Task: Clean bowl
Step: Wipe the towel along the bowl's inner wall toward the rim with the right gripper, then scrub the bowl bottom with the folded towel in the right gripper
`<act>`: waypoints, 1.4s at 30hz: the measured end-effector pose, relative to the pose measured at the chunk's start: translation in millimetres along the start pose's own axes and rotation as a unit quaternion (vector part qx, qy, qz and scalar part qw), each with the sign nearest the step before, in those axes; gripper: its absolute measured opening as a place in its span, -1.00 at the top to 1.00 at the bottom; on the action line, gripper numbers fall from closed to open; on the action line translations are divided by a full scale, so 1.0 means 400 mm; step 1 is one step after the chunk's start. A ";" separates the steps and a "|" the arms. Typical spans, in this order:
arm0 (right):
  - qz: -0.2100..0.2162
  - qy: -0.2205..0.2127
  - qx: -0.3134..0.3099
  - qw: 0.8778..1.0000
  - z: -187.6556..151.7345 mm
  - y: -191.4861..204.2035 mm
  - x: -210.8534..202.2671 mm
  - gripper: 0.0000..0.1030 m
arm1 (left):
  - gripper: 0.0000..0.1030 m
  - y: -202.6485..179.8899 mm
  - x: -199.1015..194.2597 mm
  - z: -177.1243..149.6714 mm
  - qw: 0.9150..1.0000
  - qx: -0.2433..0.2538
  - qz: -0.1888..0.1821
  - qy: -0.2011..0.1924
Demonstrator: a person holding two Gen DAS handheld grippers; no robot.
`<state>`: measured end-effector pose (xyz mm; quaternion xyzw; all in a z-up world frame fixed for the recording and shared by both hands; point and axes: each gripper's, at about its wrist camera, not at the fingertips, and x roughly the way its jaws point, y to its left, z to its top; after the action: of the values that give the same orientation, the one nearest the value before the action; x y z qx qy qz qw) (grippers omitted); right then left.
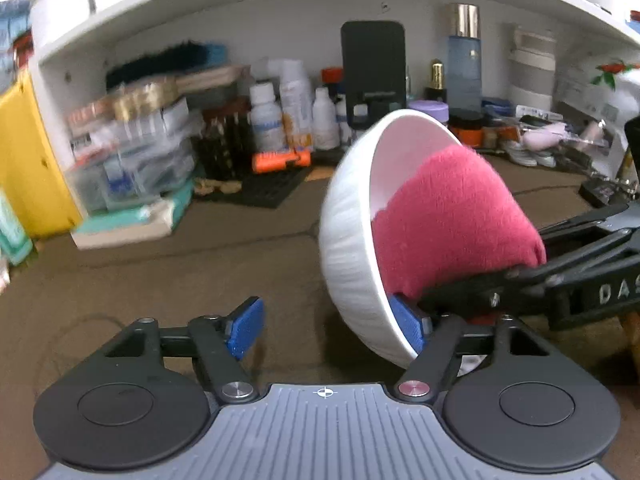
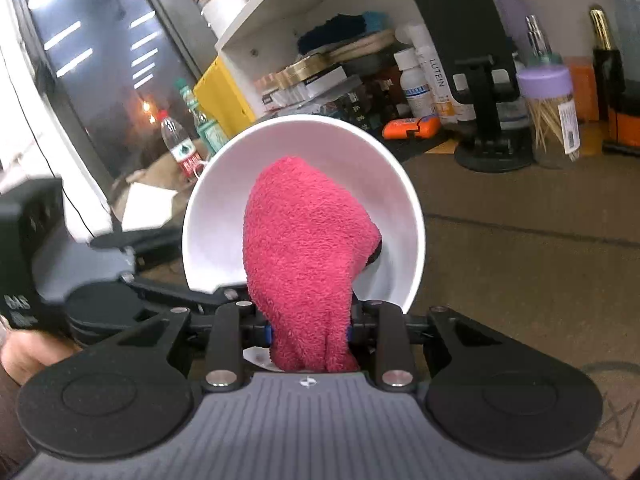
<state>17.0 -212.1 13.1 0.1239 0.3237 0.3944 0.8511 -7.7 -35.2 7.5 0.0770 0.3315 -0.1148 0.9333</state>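
Mid-wipe: the right gripper point(image 2: 308, 330), pinching a red terry cloth point(image 2: 304, 248), presses into the tilted white bowl point(image 1: 356, 240); the left gripper point(image 1: 328, 326), spread, braces its rim. Remaining soil cannot be told.

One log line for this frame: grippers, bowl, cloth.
left gripper: open, one pad inside tilted bowl | right gripper: shut on cloth | cloth in bowl

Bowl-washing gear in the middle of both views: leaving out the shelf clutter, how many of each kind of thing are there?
White bowl: 1
Pink cloth: 1
Hand-held grippers: 2 (left hand-held gripper, right hand-held gripper)
Total: 4
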 end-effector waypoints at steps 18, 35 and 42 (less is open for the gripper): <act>0.031 -0.043 -0.072 0.996 0.035 0.073 -0.039 0.01 | 0.06 0.010 -0.023 -0.018 1.000 0.022 -0.001 0.008; -0.050 -0.031 -0.116 0.992 0.003 0.121 0.044 0.01 | 0.07 0.003 -0.017 -0.015 0.999 0.037 -0.009 0.013; -0.202 -0.073 -0.420 0.882 -0.079 0.286 0.035 0.33 | -0.01 0.008 -0.015 -0.016 0.999 0.030 0.000 0.015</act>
<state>-64.6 -127.7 36.4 -0.2849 0.0820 0.3032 0.9056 -15.1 -29.9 6.7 0.1069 0.3415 -0.1234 0.9256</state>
